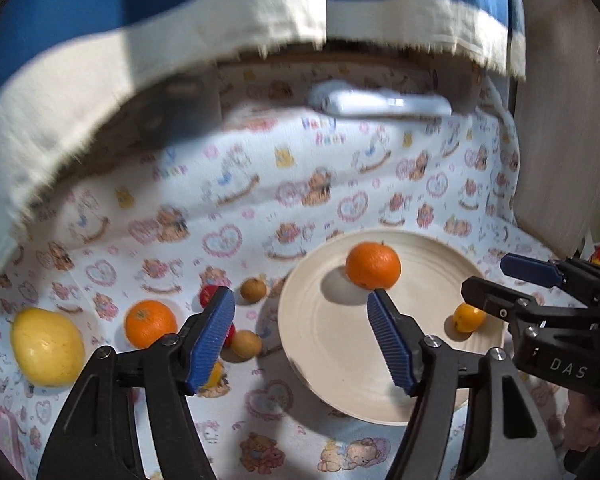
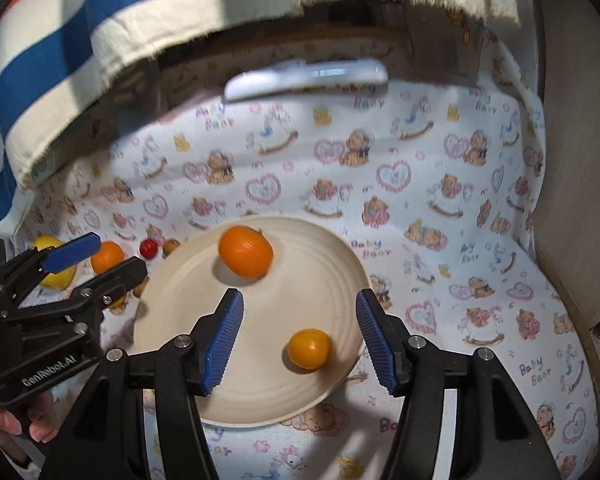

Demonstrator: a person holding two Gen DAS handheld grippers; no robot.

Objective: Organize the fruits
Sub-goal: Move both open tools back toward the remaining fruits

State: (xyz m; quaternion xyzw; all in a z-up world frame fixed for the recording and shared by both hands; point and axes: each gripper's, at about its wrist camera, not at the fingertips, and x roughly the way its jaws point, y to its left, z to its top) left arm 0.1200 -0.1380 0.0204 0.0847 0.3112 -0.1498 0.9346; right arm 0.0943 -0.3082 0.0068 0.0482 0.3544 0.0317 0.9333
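Plate middle: the cream plate (image 2: 340,264) has bare room between the big orange (image 2: 246,252) and the small orange fruit (image 2: 309,349).
Left of plate: crowded. A second orange (image 1: 151,323), a yellow pear (image 1: 47,346), a red ball fruit (image 2: 149,248) and two brown fruits (image 1: 253,289) sit close together.
Back: a white object (image 2: 306,79) lies there, with hanging cloth (image 2: 148,36) above.
Right of plate: open printed cloth (image 2: 460,216).
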